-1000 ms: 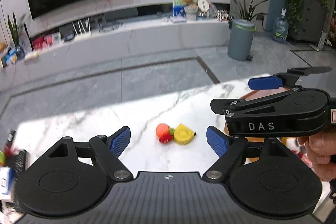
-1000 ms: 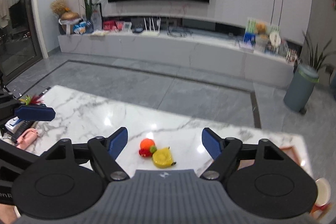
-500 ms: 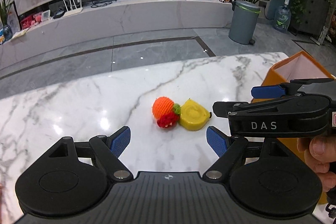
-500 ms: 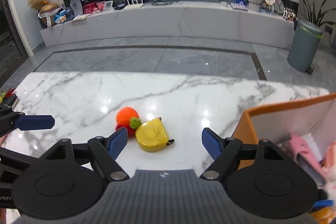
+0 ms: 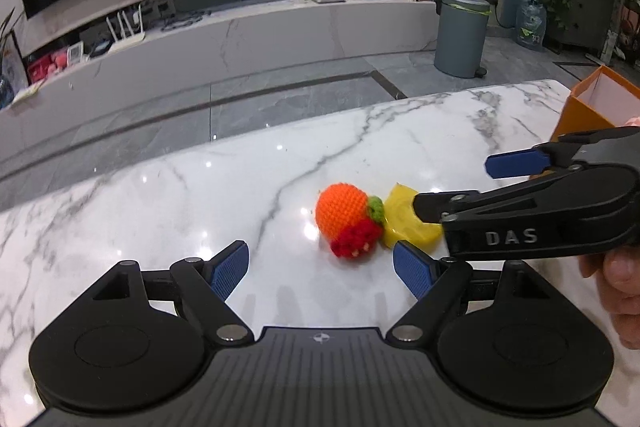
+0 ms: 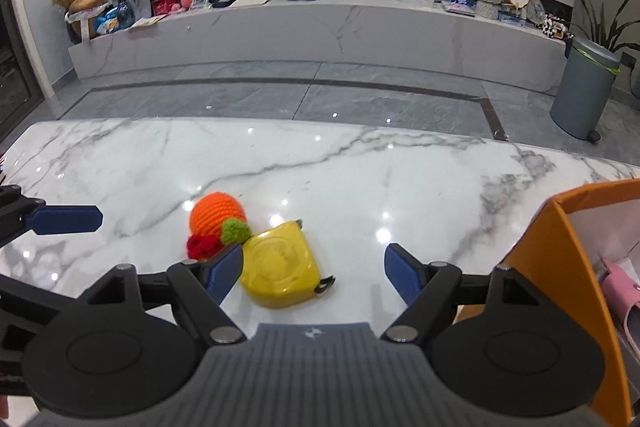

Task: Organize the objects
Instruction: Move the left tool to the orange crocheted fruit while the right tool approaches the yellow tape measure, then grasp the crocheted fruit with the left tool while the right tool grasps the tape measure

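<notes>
An orange, red and green crocheted fruit toy (image 5: 348, 219) (image 6: 216, 225) lies on the white marble table (image 5: 160, 203), touching a yellow tape measure (image 6: 282, 265) (image 5: 404, 225) on its right. My left gripper (image 5: 322, 269) is open and empty, just short of the toy. My right gripper (image 6: 314, 267) is open and empty, its jaws on either side of the tape measure, low over the table. In the left wrist view it partly hides the tape measure.
An orange box (image 6: 568, 267) (image 5: 592, 107) stands at the table's right end, with a pink item (image 6: 624, 291) inside. Beyond the table's far edge are grey floor, a TV console and a grey bin (image 5: 462, 35).
Both grippers have come down and forward toward the toy and tape measure, which now look larger. The right gripper has moved around the tape measure. Both jaws stay open.
</notes>
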{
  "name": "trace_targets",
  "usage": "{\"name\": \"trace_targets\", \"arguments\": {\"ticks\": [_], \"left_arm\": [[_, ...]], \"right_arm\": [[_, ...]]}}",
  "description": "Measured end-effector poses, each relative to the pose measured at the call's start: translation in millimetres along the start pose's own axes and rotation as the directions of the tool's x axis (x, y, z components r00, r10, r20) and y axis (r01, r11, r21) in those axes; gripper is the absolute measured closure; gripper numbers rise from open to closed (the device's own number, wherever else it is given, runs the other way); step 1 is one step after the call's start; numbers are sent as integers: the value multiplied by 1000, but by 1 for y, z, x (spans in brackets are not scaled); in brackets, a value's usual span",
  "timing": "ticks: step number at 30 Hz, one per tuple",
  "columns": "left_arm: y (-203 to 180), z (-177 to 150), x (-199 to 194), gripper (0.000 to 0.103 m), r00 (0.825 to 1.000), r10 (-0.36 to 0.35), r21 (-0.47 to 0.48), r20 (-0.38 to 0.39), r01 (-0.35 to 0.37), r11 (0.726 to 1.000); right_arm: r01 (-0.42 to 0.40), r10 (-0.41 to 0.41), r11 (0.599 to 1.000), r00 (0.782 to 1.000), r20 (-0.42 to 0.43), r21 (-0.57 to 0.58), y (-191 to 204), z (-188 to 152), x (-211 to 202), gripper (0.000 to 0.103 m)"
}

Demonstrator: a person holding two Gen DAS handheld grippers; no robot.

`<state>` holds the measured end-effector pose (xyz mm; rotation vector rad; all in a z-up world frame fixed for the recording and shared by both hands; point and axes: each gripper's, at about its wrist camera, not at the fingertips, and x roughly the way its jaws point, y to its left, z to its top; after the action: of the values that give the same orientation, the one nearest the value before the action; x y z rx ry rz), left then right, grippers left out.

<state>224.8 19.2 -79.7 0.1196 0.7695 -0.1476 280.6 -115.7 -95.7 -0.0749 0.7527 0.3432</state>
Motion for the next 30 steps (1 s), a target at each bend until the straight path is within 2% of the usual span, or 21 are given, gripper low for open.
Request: {"name": "trace_targets", "arguments": {"ticks": [3,8,11,13,14,15,18,25,30], "left_arm": [[2,0,11,14,1000,-21,-7,16,21,1000],[5,-4,28,14,999,-46,-96,29,49,994],[4,-5,34,16,997,-56,-106,51,61,993],[3,-5,36,25,994,-78,-100,76,85,991],[3,-4,36,35,992,-97,-100,82,105,989],[2,-3,36,40,990,-113,-100,84,121,988],[2,-2,35,50,990,-117,-95,82,125,988],[11,-13,24,52,992,-111,-112,56,117,987],[14,-22,12,52,998,-60,-80,35,63,995]], "right_arm": [[17,-17,1000,999,33,7,-4,-1,1,26],[18,-20,999,998,58,28,-4,0,2,27],[21,-23,999,997,73,29,-2,0,2,27],[19,-22,999,997,77,39,-3,0,3,27],[14,-18,999,997,77,50,-4,0,3,27],[9,-13,998,997,76,60,-5,0,3,27],[0,-6,997,997,73,79,-6,2,4,27],[1,-5,997,998,55,77,-3,-3,6,26],[-23,23,999,1000,11,47,4,-9,15,26]]}}
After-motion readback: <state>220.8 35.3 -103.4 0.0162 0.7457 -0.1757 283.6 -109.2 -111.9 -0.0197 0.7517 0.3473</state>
